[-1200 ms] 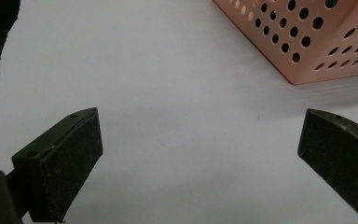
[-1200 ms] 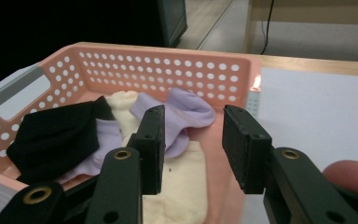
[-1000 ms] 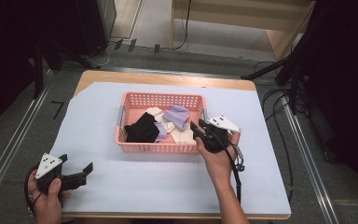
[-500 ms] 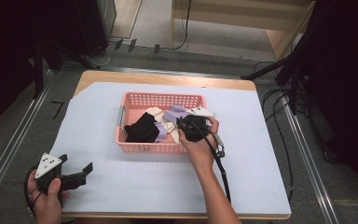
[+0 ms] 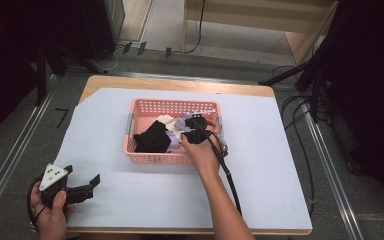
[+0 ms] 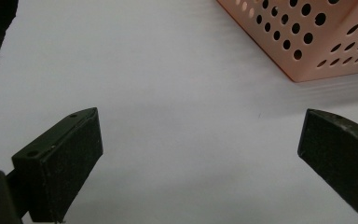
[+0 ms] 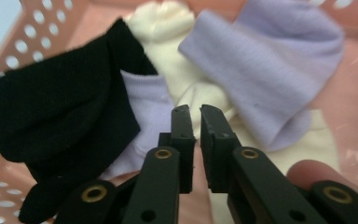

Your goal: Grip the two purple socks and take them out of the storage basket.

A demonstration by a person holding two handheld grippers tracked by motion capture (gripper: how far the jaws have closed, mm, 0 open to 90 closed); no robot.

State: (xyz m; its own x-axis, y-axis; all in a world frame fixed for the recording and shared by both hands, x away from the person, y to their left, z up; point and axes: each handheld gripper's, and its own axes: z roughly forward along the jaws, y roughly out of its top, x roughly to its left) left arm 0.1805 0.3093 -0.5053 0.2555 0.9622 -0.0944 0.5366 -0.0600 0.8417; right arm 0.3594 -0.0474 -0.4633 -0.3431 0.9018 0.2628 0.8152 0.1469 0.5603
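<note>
The right gripper (image 7: 195,112), nearly clenched and empty, hovers over black, cream and lilac socks (image 7: 265,70) in the pink perforated plastic basket (image 5: 145,107), while the left gripper (image 5: 87,184) rests released on the worktop (image 5: 270,150)

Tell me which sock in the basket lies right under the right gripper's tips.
The cream sock, between the black sock and the lavender sock; the right gripper points straight at it.
</note>
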